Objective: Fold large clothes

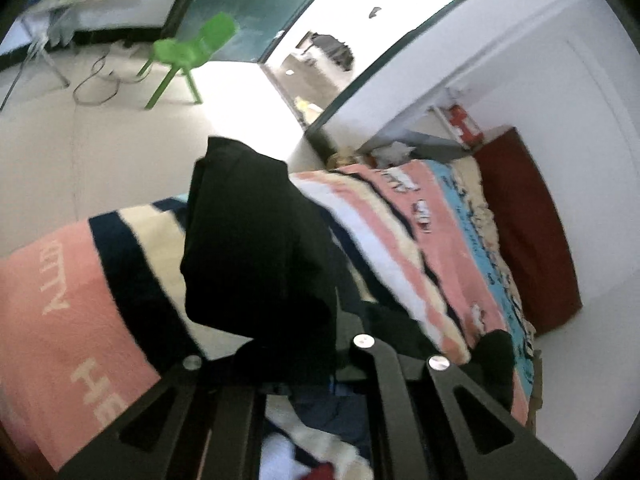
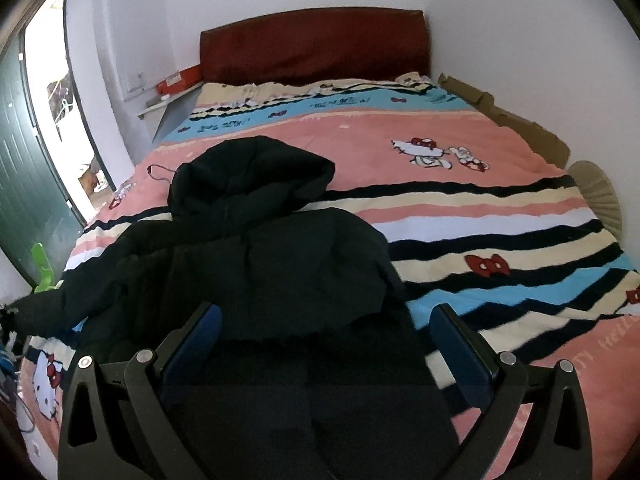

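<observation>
The left tool points down at a slant, its jaws drawn together and clamped on a fold of the black jacket, which drapes over them and hides the fingertips. The right tool also slants downward, its jaws spread wide, blue pads apart, pressing on nothing.

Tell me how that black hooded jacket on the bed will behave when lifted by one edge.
The black jacket will probably sag floppily: it already lies crumpled. Its puffy bulk suggests some weight. Fabric bunches ahead of the left gripper, so it likely drapes.
</observation>
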A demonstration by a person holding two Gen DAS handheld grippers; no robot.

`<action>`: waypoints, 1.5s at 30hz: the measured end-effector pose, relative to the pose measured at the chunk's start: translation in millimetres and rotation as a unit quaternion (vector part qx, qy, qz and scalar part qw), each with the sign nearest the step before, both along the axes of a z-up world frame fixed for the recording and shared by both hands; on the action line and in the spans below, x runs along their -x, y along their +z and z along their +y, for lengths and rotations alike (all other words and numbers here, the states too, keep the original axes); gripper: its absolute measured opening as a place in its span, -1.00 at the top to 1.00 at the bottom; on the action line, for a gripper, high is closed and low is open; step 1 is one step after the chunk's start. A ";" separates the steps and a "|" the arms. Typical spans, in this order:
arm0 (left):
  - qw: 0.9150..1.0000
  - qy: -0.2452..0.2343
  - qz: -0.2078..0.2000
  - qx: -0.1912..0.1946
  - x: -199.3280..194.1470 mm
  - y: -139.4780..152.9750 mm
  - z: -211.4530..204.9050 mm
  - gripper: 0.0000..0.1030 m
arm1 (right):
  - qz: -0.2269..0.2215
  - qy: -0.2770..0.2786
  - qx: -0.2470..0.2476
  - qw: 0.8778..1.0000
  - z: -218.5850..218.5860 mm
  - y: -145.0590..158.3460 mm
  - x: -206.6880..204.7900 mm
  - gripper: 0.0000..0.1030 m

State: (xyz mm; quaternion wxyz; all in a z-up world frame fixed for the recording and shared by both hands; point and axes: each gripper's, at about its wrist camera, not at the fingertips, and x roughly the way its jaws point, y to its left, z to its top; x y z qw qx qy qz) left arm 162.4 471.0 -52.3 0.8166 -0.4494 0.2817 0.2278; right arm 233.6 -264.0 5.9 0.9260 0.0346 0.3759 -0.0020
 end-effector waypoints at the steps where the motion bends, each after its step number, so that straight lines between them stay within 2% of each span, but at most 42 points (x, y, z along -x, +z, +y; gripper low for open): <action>1: 1.000 -0.006 -0.006 -0.007 -2.8 11.6 -7.6 0.87 | -0.003 0.001 0.000 1.000 -3.2 1.0 4.9 -0.99; 7: 0.996 -0.055 -0.037 -0.052 -13.1 79.4 -67.2 0.87 | -0.016 0.001 -0.010 1.000 -29.9 4.0 27.7 -0.99; 12: 0.988 -0.110 -0.064 -0.084 -31.0 129.9 -134.6 0.87 | -0.027 -0.011 -0.019 0.999 -61.8 5.9 47.8 -0.99; 18: 0.971 -0.190 -0.097 -0.105 -64.9 175.9 -239.8 0.87 | -0.041 -0.036 -0.012 0.998 -107.7 12.0 67.3 -0.99; 23: 0.955 -0.247 -0.104 -0.127 -87.1 191.9 -326.0 0.87 | -0.055 -0.064 -0.018 0.996 -147.1 21.2 81.2 -0.99; 27: 0.942 -0.292 -0.095 -0.134 -108.9 187.6 -394.6 0.87 | -0.060 -0.086 -0.014 0.994 -175.9 28.6 90.8 -0.99; 33: 0.928 -0.341 -0.063 -0.138 -138.5 156.4 -484.0 0.87 | -0.067 -0.115 -0.011 0.991 -208.1 37.1 101.6 -0.99; 39: 0.906 -0.388 -0.005 -0.168 -153.2 93.7 -556.6 0.87 | -0.071 -0.145 -0.019 0.987 -237.2 38.4 105.1 -0.99; 42: 0.890 -0.409 0.033 -0.198 -159.4 57.3 -591.3 0.83 | -0.066 -0.153 -0.024 0.986 -244.3 33.7 104.3 -0.99; 45: 0.879 -0.417 0.064 -0.222 -164.0 22.3 -603.1 0.79 | -0.053 -0.154 -0.029 0.986 -246.7 24.3 101.4 -0.99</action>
